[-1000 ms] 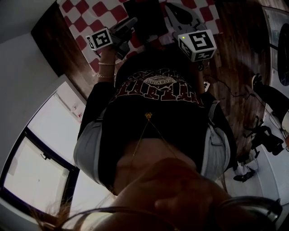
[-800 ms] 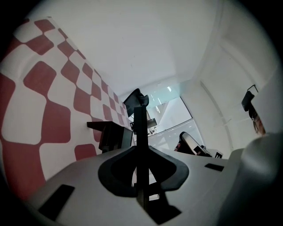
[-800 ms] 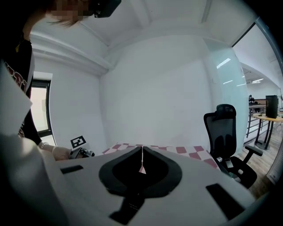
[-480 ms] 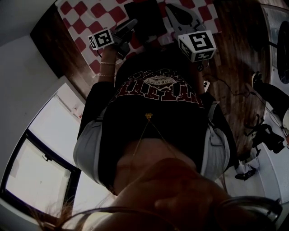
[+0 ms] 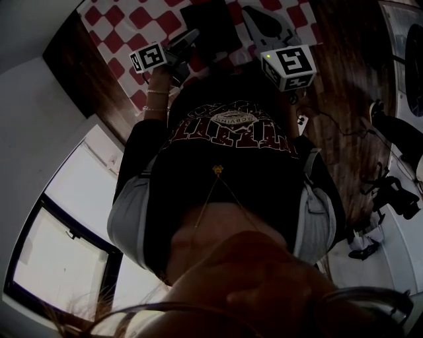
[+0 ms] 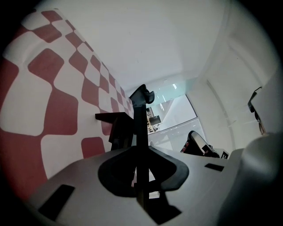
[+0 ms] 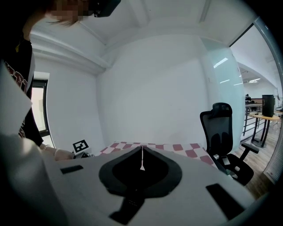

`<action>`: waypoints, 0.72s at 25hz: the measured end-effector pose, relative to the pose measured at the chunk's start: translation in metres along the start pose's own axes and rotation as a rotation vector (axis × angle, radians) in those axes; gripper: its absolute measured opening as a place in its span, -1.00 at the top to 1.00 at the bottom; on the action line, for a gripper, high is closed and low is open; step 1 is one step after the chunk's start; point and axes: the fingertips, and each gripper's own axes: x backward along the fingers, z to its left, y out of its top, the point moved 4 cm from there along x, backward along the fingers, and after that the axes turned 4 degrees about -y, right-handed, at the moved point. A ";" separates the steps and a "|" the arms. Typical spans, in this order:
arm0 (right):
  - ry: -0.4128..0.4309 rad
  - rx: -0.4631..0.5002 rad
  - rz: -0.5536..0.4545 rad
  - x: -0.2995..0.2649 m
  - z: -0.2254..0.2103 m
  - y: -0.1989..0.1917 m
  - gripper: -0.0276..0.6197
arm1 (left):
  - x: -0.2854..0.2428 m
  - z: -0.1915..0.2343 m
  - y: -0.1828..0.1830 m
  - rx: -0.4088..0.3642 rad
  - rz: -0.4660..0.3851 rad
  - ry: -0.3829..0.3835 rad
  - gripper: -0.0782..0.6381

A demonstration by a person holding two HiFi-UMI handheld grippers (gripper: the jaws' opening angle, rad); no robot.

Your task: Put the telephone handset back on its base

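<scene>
- My left gripper [image 6: 140, 152] has its fingers clamped on the thin black handset [image 6: 140, 112], which sticks out edge-on between them.
- The black base [image 6: 116, 128] sits just beyond it on the red-checked cloth [image 6: 57, 101]; I can't tell whether they touch.
- My right gripper [image 7: 142, 154] has its fingers together, holding nothing.

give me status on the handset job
Left gripper and right gripper shut, empty. Dark box, likely phone, on checkered cloth; handset not made out. No obstruction seen.
</scene>
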 end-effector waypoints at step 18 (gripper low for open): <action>-0.013 -0.010 0.009 0.002 -0.003 -0.002 0.85 | -0.002 0.017 -0.008 0.012 0.015 0.038 0.56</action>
